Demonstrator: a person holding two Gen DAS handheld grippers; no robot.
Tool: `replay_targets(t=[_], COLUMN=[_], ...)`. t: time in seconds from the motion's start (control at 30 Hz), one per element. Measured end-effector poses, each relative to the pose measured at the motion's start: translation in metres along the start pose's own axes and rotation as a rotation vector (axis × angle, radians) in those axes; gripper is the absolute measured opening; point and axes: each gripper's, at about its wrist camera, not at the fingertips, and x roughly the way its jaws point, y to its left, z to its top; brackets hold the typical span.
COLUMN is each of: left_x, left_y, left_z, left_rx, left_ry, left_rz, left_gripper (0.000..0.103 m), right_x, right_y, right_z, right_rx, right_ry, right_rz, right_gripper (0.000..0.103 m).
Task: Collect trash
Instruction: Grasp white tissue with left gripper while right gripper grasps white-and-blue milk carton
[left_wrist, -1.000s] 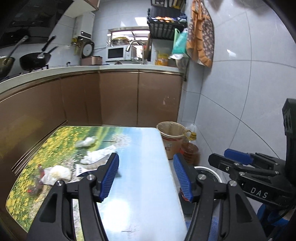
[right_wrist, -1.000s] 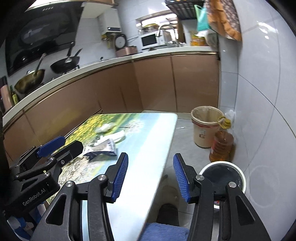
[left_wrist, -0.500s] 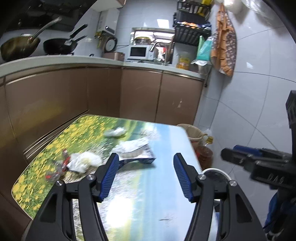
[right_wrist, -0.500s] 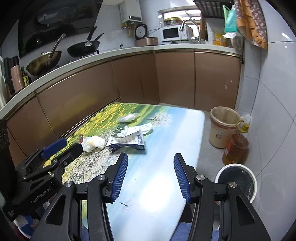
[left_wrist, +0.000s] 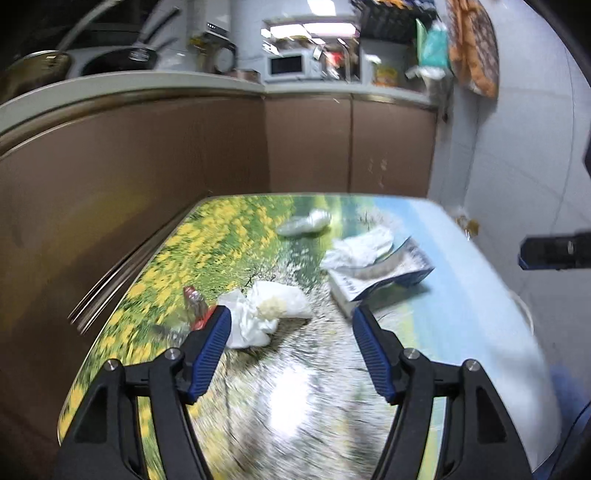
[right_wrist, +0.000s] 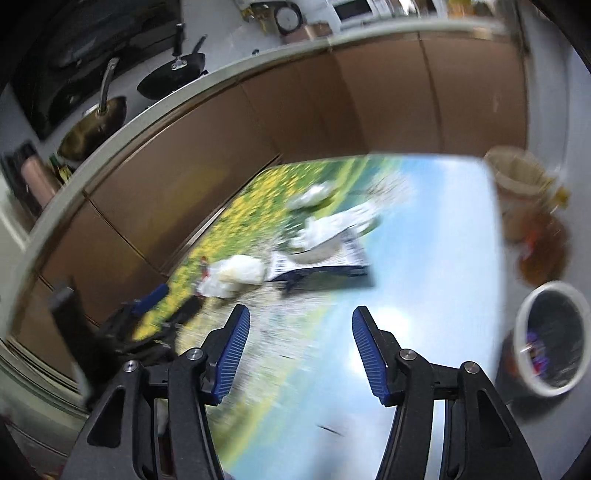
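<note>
Both views are motion-blurred. The left tongs (left_wrist: 291, 325) hang over the near part of the bench (left_wrist: 461, 332), jaws opening, nothing between them. The right tongs (right_wrist: 301, 325) hang over the near middle of the bench, jaws also opening and empty.

Trash lies on the left half of the bench top. A white plastic bag (left_wrist: 266, 310) sits just beyond the left tongs' left pad, with a red wrapper (left_wrist: 194, 306) beside it toward the left edge. A blue-and-white pouch (left_wrist: 380, 273) lies near the centre, a crumpled white tissue (left_wrist: 360, 247) touching its far side. A smaller clear wrapper (left_wrist: 304, 223) lies toward the far edge.

A lined bin (right_wrist: 517, 192) stands on the floor off the far right corner; a white bucket (right_wrist: 550, 339) stands beside the right edge.
</note>
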Motion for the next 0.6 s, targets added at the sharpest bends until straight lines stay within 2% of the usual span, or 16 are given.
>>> replay_targets(t=[0.13, 0.37, 0.47, 0.6], left_x=[0.033, 0.073, 0.087, 0.101], left_y=[0.014, 0.018, 0.018, 0.026], left_z=[0.006, 0.011, 0.014, 0.017], left_rx=[0.058, 0.141, 0.183, 0.151], left_ry=[0.06, 0.124, 0.15, 0.183], left_rz=[-0.039, -0.09, -0.096, -0.131], left_gripper=[0.066, 0.066, 0.066, 0.066], right_x=[0.052, 0.127, 0.154, 0.176], right_y=[-0.001, -0.022, -0.034, -0.041], right_z=[0.015, 0.027, 0.029, 0.033], right_rx=[0.123, 0.387, 0.525, 0.625], right_ry=[0.073, 0.142, 0.144, 0.133], right_rz=[0.085, 0.154, 0.159, 0.142], right_gripper=[0.059, 0.062, 0.068, 0.069])
